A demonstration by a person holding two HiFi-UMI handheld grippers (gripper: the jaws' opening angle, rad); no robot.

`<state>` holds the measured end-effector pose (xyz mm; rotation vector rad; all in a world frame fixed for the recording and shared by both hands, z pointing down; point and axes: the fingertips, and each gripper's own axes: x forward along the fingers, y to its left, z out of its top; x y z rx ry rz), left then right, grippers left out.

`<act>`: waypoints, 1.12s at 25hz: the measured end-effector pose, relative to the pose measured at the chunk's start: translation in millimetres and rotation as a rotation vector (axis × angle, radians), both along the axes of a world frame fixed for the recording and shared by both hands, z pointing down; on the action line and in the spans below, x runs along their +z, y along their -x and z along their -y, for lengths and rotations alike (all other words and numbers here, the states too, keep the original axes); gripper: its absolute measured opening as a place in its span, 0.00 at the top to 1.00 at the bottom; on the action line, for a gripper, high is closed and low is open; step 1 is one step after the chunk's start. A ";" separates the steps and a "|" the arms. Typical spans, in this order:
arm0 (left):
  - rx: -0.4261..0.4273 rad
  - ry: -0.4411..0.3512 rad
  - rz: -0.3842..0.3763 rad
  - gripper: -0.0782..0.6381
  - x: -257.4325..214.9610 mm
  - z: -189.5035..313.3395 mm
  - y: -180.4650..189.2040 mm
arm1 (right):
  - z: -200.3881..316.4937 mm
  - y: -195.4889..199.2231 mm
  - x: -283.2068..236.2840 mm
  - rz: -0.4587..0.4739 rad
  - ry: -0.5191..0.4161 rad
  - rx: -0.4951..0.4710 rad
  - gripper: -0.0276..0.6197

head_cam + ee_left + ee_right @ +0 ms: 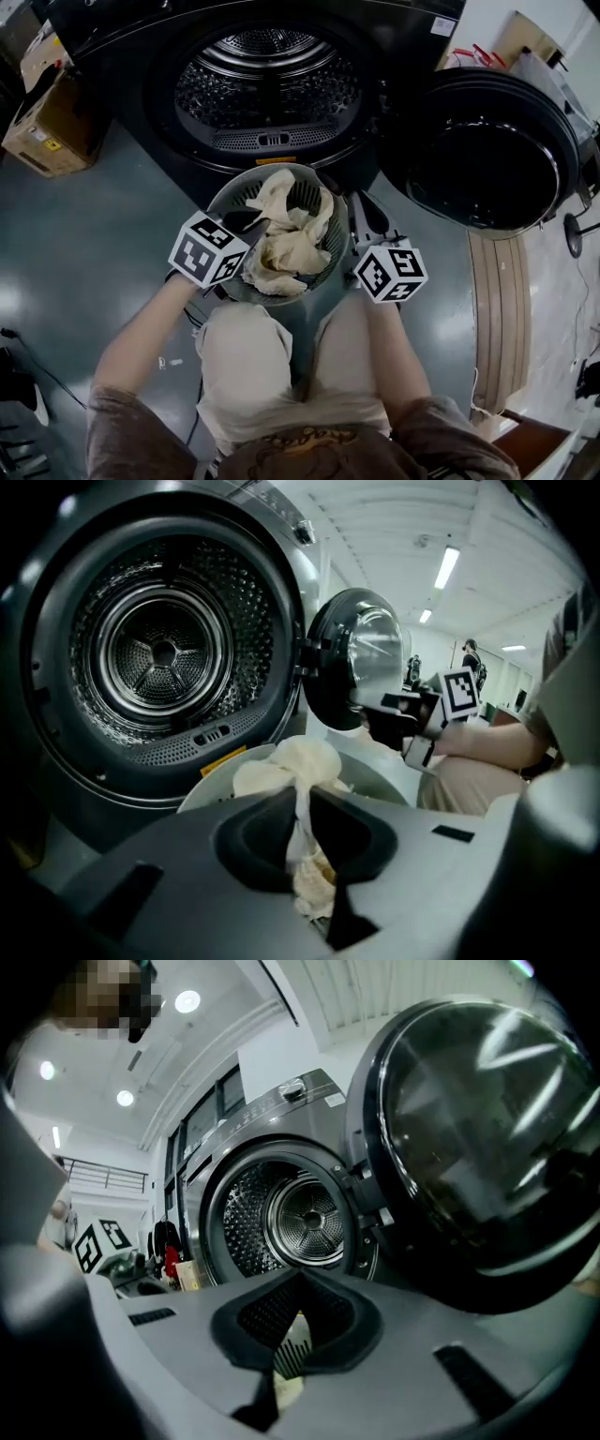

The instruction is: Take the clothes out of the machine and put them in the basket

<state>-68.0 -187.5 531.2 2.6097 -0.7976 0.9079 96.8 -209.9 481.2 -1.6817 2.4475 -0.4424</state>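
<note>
Left claw is pressed together and pinching a thin twisted strand of cream cloth. The rest of that piece is bunching just past the tips and draping into the laundry basket.

In the head view this claw is sitting at the basket's 9 o'clock rim, angled down toward the pile. Right claw is at the 3 o'clock rim, held level, nearly closed with the basket's slotted wall between the pads. It looks to be clamping the rim to steady the basket.

The clothes are lying heaped in the basket, which is standing on the floor between the person's knees. The drum is gaping at 12 o'clock from the basket, and I'm seeing no fabric in it from any view. The door is hanging open at 2 o'clock.

Handling call:
- The cloth is reading as light, soft and fully limp, with no stiffness to push against, so it only follows a pull.
- It isn't fragile or slippery, but a pinch on a thin strand like this one is leaving most of the piece dangling.
- Loose ends could be catching on the slotted wall or spilling over the rim.
- The better hold is a bunched fold near the middle of the garment, several layers thick.

Judging by the empty-looking drum, unloading is nearly finished. What's left is letting go over the basket centre.
</note>
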 end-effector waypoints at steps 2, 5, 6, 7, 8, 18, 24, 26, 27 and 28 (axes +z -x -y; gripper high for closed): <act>0.000 -0.023 0.031 0.76 1.2 0.1 9.0 | -0.3 6.9 -1.8 0.068 0.039 0.004 0.96; -0.055 -0.044 0.011 0.60 -13.3 11.0 23.2 | -4.1 29.7 -23.0 0.018 0.061 -0.041 0.96; -0.076 -0.049 -0.014 0.60 -24.8 13.8 27.8 | -5.7 36.6 -33.0 -0.026 0.069 -0.063 0.96; -0.097 -0.055 -0.044 0.60 -39.0 15.2 31.9 | -8.3 41.2 -43.7 -0.055 0.085 -0.084 0.96; -0.118 -0.062 -0.080 0.60 -55.5 15.1 35.4 | -12.6 43.6 -55.6 -0.069 0.107 -0.103 0.96; -0.239 -0.144 -0.201 0.62 -265.2 -54.1 39.6 | -99.9 28.3 -234.3 -0.141 0.267 -0.221 0.96; -0.292 -0.149 -0.266 0.62 -420.1 -98.6 32.1 | -129.7 25.4 -377.6 -0.109 0.216 -0.243 0.96; -0.315 -0.153 -0.298 0.62 -463.4 -114.5 27.7 | -140.6 22.0 -416.0 -0.092 0.202 -0.254 0.96; -0.317 -0.157 -0.308 0.62 -484.2 -123.1 25.0 | -146.3 19.3 -434.4 -0.086 0.195 -0.260 0.96; -0.316 -0.162 -0.317 0.62 -504.2 -131.7 23.2 | -152.0 16.9 -452.5 -0.082 0.186 -0.266 0.96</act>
